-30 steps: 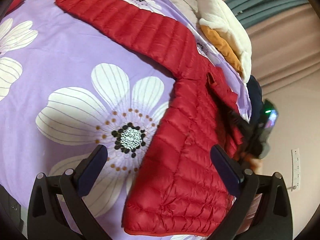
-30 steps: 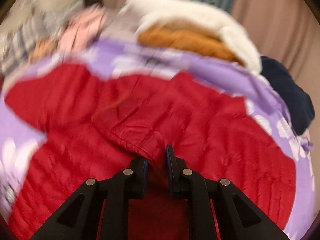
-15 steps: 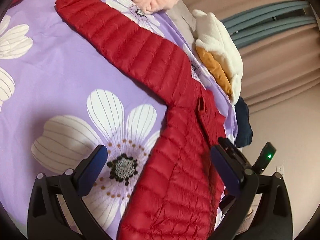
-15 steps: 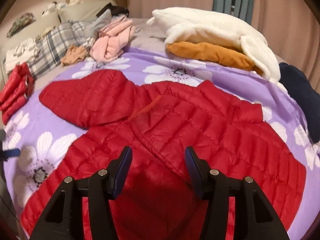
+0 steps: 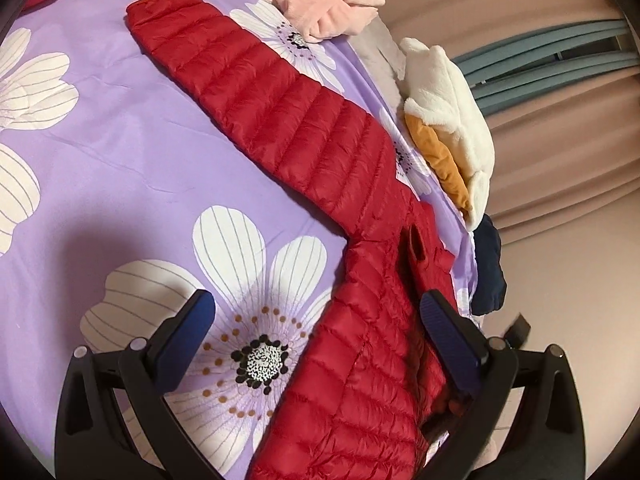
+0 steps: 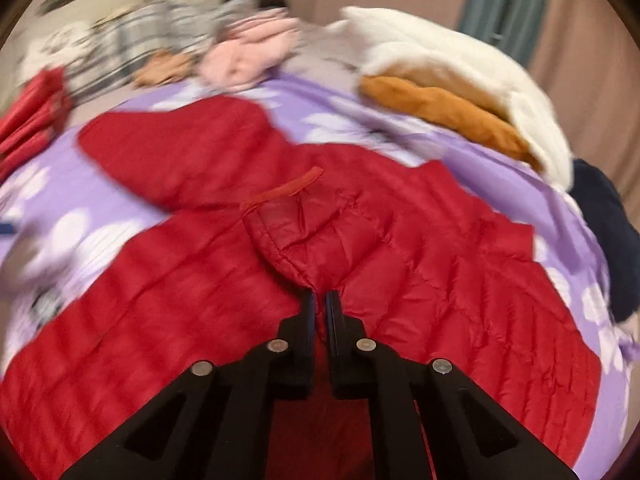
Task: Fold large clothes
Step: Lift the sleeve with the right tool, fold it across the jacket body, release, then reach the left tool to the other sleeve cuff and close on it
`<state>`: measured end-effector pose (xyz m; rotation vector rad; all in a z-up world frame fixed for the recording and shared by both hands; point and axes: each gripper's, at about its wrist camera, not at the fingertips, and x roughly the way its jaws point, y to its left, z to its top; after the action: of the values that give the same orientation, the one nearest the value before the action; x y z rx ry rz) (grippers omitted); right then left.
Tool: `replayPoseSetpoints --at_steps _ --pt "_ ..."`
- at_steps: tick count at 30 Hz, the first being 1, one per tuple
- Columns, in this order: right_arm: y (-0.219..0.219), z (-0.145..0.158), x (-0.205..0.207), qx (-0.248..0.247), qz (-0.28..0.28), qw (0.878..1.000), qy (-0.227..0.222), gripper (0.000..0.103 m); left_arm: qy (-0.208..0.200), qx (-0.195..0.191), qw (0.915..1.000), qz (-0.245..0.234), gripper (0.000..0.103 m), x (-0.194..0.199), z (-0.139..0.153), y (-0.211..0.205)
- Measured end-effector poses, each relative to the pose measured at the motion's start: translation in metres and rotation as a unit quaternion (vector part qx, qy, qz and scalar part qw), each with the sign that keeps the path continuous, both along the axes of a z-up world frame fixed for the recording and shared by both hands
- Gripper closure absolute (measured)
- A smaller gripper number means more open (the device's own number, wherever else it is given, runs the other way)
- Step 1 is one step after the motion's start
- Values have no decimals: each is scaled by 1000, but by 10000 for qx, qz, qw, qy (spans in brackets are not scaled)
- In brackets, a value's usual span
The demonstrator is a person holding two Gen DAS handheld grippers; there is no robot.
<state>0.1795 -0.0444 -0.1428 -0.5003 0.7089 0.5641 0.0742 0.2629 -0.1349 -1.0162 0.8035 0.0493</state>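
The red jacket (image 5: 304, 136) lies spread on the floral bed (image 5: 100, 152), its collar edge pinched in the closed right claw (image 6: 319, 304), while the left claw (image 5: 320, 312) hovers wide open over its side.

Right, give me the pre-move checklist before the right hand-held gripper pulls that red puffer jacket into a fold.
1. Right hand-held gripper has fabric: ok, jaws nearly shut on the edge of the red quilted puffer jacket.
2. Depth of that pinch: cannot tell, the view is blurred.
3. Left hand-held gripper free: ok, jaws wide open, holding nothing.
4. Sleeve laid out: ok, it stretches flat over the purple flower-print bedsheet.
5. Fold path: ok, the white fleece and orange garment pile lies beyond the jacket.
6. Jacket hem: cannot tell, mostly out of view.
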Motion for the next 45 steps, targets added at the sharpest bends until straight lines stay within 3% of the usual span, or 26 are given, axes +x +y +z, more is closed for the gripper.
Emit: replayPoseSetpoints --at_steps 4,7,10,14,18,20,22,25,28,34,38,45 --pt "2 -12 -7 -337 112 9991 240 96 1 -29 10000 -17 0 5 -2 -1" --pt "-4 3 -12 176 238 9983 502 95 20 -20 10000 -2 0 9 -2 2" --pt "-6 22 -16 603 315 9973 291 95 -33 -80 9999 78 0 14 -1 10" --pt "-7 22 17 1019 -307 9935 412 95 -231 -375 9987 244 0 24 -1 23" --pt "-9 3 46 1506 -931 9807 824 95 -412 -619 9964 413 0 40 -3 38" --pt "1 -21 52 1248 -796 9791 1393 95 -484 -819 9942 505 0 47 -8 45" --pt "12 -34 42 913 -488 9818 1594 94 -528 -1062 9913 568 0 55 -17 52" --pt "14 -36 24 717 -129 9865 1464 95 -608 -1478 9850 643 0 67 -30 59" --pt "4 -24 17 1026 -189 9840 1443 95 -566 -1700 9811 724 0 78 -41 60" --pt "-20 12 -15 1710 71 9799 1023 94 -485 -1744 9770 1124 0 90 -58 67" --pt "-30 25 -34 1888 218 9782 840 94 -642 -1583 9735 1521 0 92 -55 81" --pt "-49 33 -45 2132 139 9741 733 94 -751 -1723 9623 1968 0 98 -61 107"
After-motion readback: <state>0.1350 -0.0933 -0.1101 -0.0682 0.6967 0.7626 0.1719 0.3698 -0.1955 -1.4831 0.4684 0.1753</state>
